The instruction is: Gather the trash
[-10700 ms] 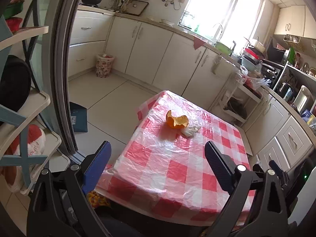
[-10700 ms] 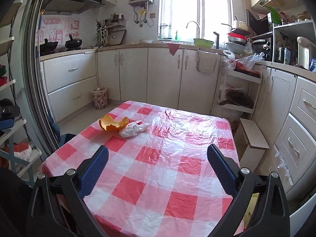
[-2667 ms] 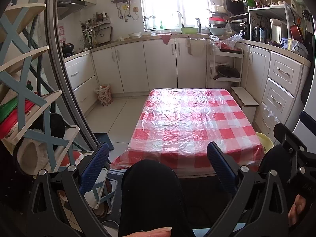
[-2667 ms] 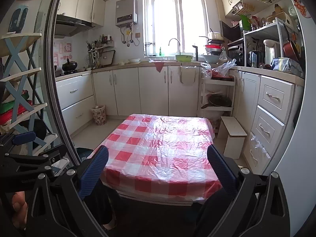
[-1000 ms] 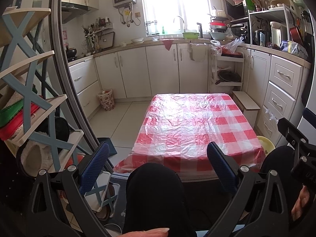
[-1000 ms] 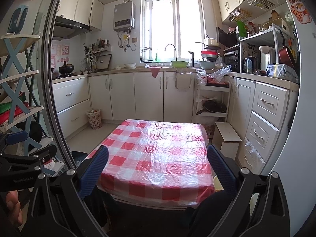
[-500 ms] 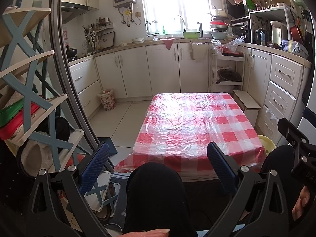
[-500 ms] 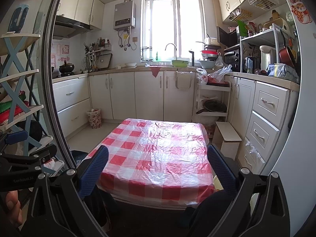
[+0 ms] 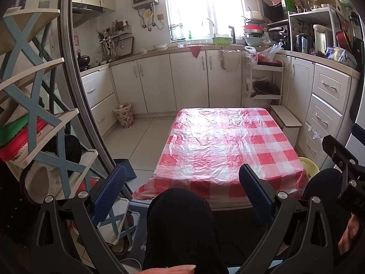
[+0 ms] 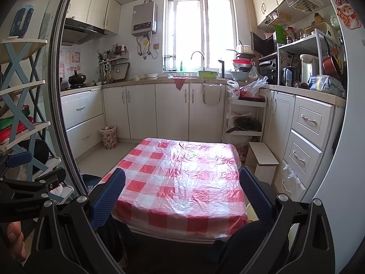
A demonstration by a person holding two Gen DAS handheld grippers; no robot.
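The table with the red-and-white checked plastic cloth stands ahead in both views; nothing lies on it. A small floral waste bin stands on the floor by the left cabinets, also in the right wrist view. My left gripper is open and empty, held back from the table's near edge above my knees. My right gripper is open and empty, also back from the table. No orange peel or white wrapper shows.
White cabinets line the back and right walls. A white trolley rack and a low stool stand right of the table. A blue-and-white shelf rack and a door frame are at the left. A yellow basin sits by the table's right corner.
Over ten seconds the orange peel and white wrapper have gone from the table and both grippers have pulled back. In the last second almost nothing moves.
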